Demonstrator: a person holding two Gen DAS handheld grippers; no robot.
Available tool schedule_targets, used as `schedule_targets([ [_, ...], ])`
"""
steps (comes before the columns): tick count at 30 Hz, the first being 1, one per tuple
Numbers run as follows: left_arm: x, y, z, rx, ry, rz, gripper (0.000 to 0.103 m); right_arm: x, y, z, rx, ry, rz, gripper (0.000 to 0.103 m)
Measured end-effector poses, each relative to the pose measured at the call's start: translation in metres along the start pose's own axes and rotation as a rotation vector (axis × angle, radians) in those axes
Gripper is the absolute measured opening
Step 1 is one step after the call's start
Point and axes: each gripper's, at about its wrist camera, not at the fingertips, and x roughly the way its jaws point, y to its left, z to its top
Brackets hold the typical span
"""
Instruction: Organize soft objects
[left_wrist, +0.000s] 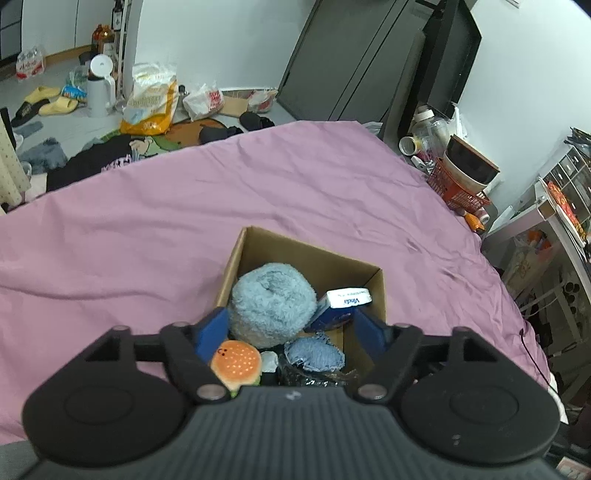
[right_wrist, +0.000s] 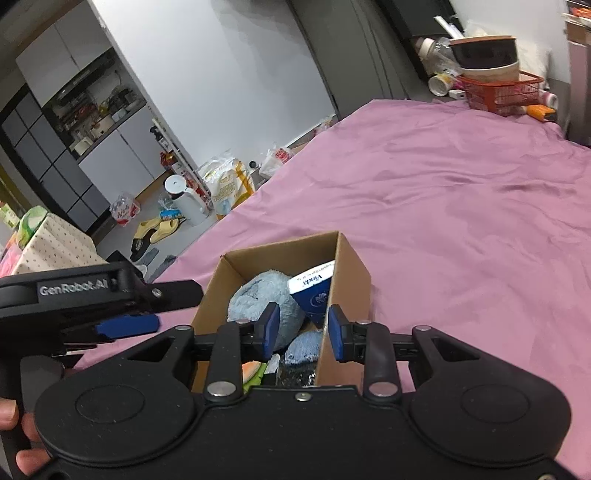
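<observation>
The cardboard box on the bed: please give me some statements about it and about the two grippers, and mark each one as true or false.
1. The cardboard box stands on a pink sheet. True.
2. The box is empty. False: it holds a fluffy blue roll, a blue Vinda tissue pack, a burger plush and other soft things.
3. The left gripper is open, above the box. True.
4. The right gripper is shut on the tissue pack. False: its jaws stand apart, one on each side of the right wall of the box, and grip nothing.
5. The burger plush lies at the far end of the box. False: it lies at the near end.
</observation>
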Motion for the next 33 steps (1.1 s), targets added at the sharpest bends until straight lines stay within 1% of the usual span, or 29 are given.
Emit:
schedule_targets([
  [3,-0.009,-0.002,-0.002,0.021,0.001,-0.006,0.078,-0.013,-0.003,-0.003,0.025,-0.008,-0.011,0.033],
  [7,-0.022,-0.007,-0.006,0.065,-0.004,0.010,0.079,-0.032,-0.009,-0.007,0.054,-0.024,-0.043,0.045],
  [10,-0.033,-0.008,-0.010,0.096,-0.005,0.007,0.080,-0.048,-0.011,-0.008,0.068,-0.041,-0.061,0.051],
  [11,-0.037,-0.009,-0.011,0.106,-0.005,0.005,0.080,-0.052,-0.010,-0.009,0.069,-0.045,-0.064,0.054],
  [12,-0.041,-0.010,-0.013,0.119,-0.007,0.005,0.083,-0.058,-0.010,-0.010,0.072,-0.051,-0.066,0.057],
  [13,-0.046,-0.011,-0.015,0.134,-0.013,0.007,0.086,-0.063,-0.009,-0.010,0.073,-0.058,-0.066,0.062],
  [14,-0.050,-0.012,-0.017,0.146,-0.019,0.010,0.088,-0.069,-0.008,-0.011,0.071,-0.065,-0.066,0.067],
  [15,-0.055,-0.012,-0.019,0.156,-0.023,0.010,0.090,-0.074,-0.006,-0.011,0.066,-0.073,-0.067,0.069],
  [17,-0.063,-0.011,-0.023,0.163,-0.024,-0.001,0.093,-0.085,-0.001,-0.011,0.051,-0.090,-0.077,0.080],
  [23,-0.087,-0.010,-0.036,0.198,-0.055,-0.005,0.101,-0.112,0.011,-0.015,0.032,-0.134,-0.087,0.101],
  [25,-0.096,-0.009,-0.041,0.205,-0.067,-0.004,0.102,-0.120,0.014,-0.017,0.025,-0.146,-0.091,0.103],
  [33,-0.126,-0.005,-0.056,0.224,-0.095,0.009,0.103,-0.148,0.024,-0.028,0.008,-0.144,-0.083,0.103],
])
